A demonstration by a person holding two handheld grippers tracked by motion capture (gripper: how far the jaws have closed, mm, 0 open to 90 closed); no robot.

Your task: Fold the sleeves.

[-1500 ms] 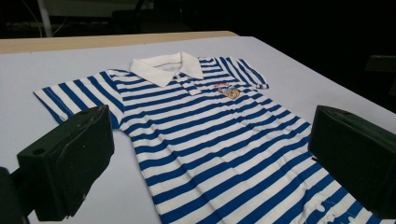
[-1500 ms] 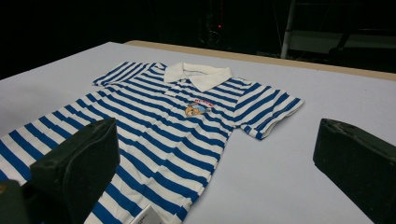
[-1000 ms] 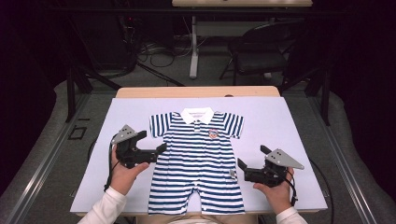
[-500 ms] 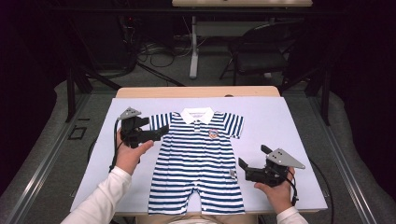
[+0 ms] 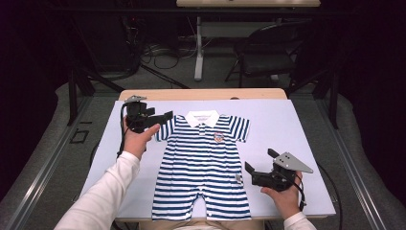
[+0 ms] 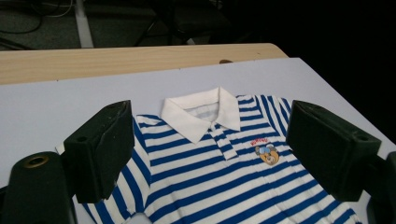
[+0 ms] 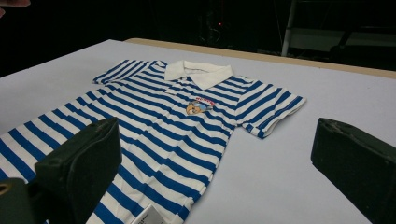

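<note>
One blue-and-white striped romper (image 5: 203, 165) lies flat mid-desk (image 5: 287, 120), its long axis running collar-far to legs-near. We hold our left gripper (image 5: 160, 120) over its sleeve, jaws spread but just narrowing, nothing pinched; our right gripper (image 5: 249, 173) is spread.

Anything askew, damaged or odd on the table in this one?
Nothing stands out. The striped baby romper lies flat and straight on the pale sheet, collar neat, sleeves spread, no creases or stains visible.

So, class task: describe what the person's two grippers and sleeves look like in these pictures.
Both the left gripper and the right gripper are black, each with two blocky dark jaws. Each carries a grey three-cornered plate on top and trails a black cable. The person wears white long sleeves.
</note>
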